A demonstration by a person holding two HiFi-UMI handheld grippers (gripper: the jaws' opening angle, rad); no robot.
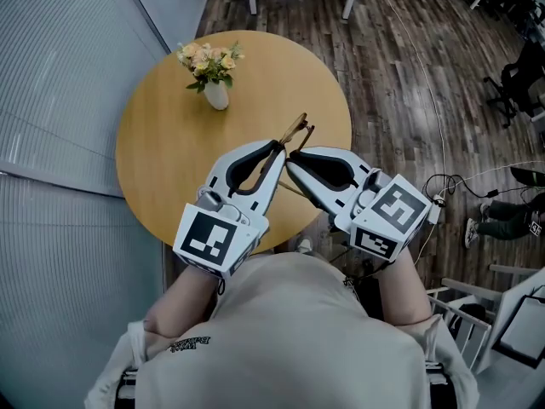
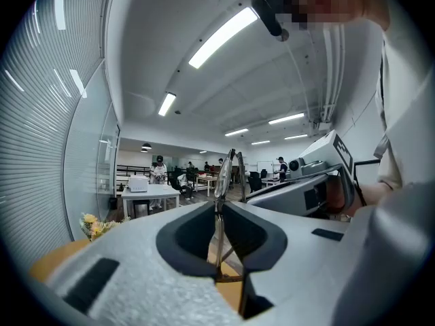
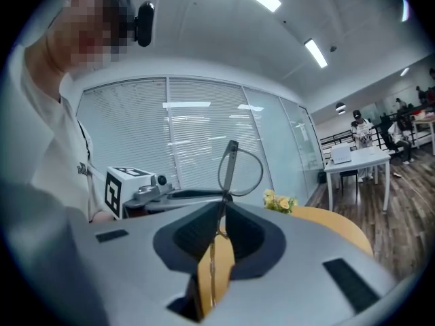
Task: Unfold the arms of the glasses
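Note:
A thin-rimmed pair of glasses (image 1: 295,133) is held in the air over the near right part of the round wooden table (image 1: 162,152). My left gripper (image 1: 278,148) is shut on it from the left. My right gripper (image 1: 290,164) is shut on it from the right, so the two sets of tips almost meet. In the left gripper view the glasses (image 2: 223,174) rise edge-on out of my shut left gripper (image 2: 219,208). In the right gripper view a lens rim and part of the glasses (image 3: 239,170) stand above my shut right gripper (image 3: 223,210). The arms' fold state is hard to read.
A small white vase of flowers (image 1: 211,73) stands at the table's far side. Dark wood floor (image 1: 400,75) lies to the right, with cables and chairs. A ribbed glass wall (image 1: 60,83) runs along the left. The person's body is close to the table's near edge.

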